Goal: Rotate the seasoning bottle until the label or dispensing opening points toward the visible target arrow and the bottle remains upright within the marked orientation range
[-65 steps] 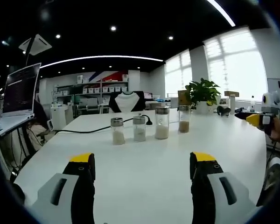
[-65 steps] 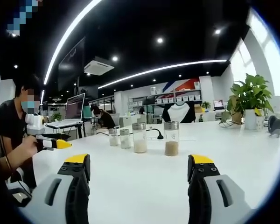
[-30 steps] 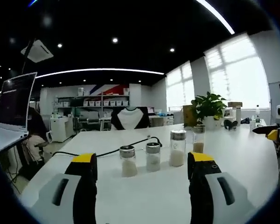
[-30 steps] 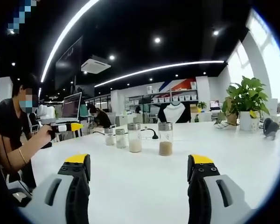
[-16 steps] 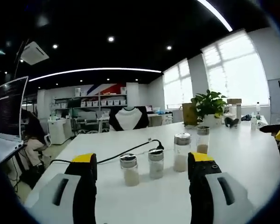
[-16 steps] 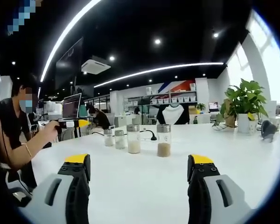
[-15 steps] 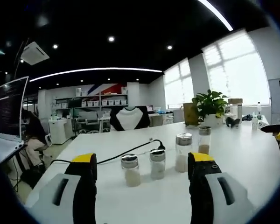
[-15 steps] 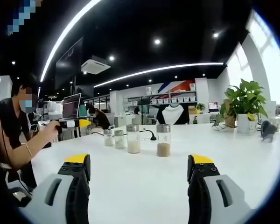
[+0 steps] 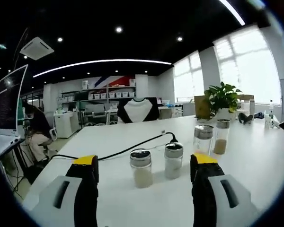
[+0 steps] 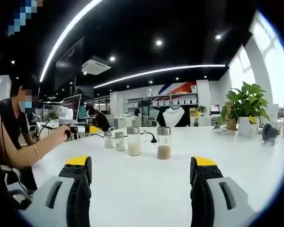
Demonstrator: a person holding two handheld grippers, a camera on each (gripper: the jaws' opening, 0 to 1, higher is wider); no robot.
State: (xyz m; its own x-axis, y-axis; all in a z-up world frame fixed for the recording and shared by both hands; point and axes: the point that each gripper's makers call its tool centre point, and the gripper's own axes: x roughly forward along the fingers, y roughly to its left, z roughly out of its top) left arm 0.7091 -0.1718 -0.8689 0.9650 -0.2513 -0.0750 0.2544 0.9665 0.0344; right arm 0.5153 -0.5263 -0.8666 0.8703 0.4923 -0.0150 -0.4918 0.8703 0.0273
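Tongs, left (image 9: 144,168) and right (image 10: 141,168), both spread wide and empty, short of bottles (image 9: 173,160) upright on bench (image 9: 113,142); turning not begun, no arrow seen.

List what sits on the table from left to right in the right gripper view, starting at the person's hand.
Person's hand → small bottle → second small bottle → tall bottle with pale contents → tall bottle with brown contents → potted plant.

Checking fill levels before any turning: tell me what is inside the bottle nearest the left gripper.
Pale powder fills the lower part of the nearest seasoning bottle in the left gripper view; clear glass above it looks empty. Its metal cap hides the opening.
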